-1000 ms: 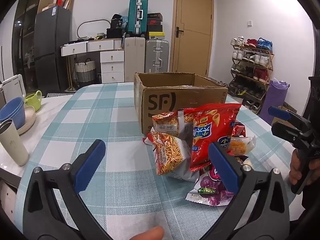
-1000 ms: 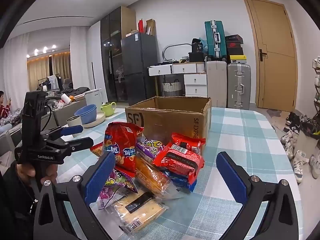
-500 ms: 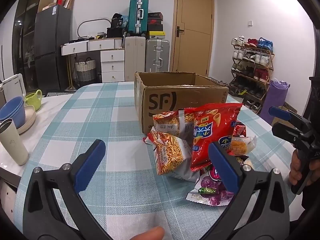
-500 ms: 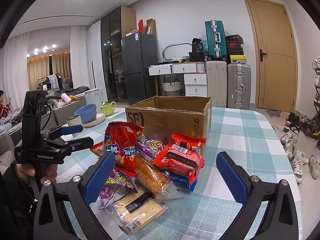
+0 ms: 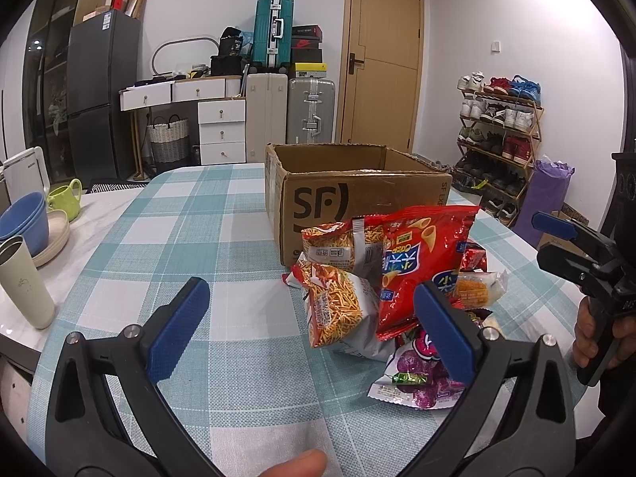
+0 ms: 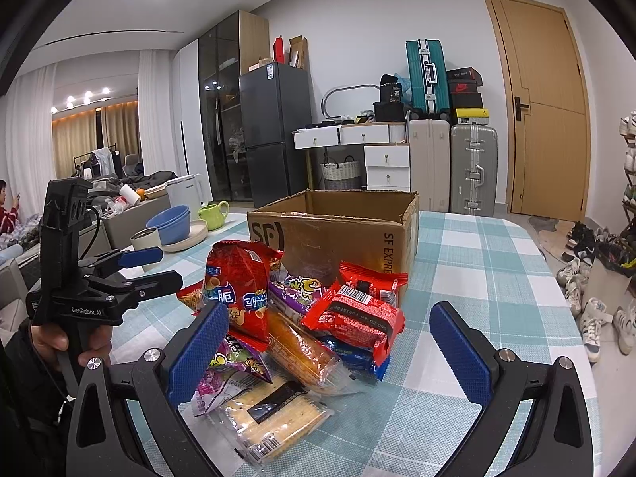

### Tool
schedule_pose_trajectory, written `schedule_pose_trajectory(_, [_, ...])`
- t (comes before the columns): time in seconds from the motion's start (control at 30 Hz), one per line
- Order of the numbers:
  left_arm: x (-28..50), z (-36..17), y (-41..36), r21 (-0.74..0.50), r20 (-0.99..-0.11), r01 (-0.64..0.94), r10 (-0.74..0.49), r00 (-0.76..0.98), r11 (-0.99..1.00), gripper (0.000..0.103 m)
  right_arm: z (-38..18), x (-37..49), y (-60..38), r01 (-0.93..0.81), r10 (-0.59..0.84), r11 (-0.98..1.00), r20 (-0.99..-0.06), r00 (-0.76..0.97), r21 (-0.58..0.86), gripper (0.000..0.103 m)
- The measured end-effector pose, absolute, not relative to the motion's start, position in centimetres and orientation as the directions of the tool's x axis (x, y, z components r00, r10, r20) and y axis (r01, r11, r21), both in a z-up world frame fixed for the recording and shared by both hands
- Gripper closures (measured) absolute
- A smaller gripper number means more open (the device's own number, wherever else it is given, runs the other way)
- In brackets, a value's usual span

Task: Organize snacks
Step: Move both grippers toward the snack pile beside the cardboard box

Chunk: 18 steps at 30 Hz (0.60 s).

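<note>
A pile of snack packs lies on the checked table in front of an open cardboard box (image 5: 357,194), also in the right wrist view (image 6: 338,234). The pile holds a big red chip bag (image 5: 421,262), two orange noodle-snack bags (image 5: 338,302), a purple pack (image 5: 421,377), a red wafer pack (image 6: 353,318), a bread roll pack (image 6: 302,349) and a cracker pack (image 6: 270,417). My left gripper (image 5: 310,326) is open and empty, just short of the pile. My right gripper (image 6: 330,353) is open and empty, near the pile's other side.
At the table's left stand a beige tumbler (image 5: 24,282), blue bowls on a plate (image 5: 24,226) and a green mug (image 5: 65,198). Beyond the table are suitcases, drawers, a fridge, a door and a shoe rack (image 5: 497,127).
</note>
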State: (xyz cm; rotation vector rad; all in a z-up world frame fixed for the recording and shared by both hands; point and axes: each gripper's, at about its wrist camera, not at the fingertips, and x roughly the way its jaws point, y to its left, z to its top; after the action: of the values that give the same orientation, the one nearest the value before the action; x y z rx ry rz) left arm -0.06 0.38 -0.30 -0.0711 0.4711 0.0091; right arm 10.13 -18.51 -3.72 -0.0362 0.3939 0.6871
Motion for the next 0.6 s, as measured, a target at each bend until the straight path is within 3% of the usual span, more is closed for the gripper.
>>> schedule_pose_trajectory(0.6, [0.6,-0.3,0.0,-0.056,-0.459,-0.002,-0.024,0.888,0.998,0.000,-4.1,11.8,-19.5,-0.562,0.570,0.814,-0.394,0.721,0.148,0.000])
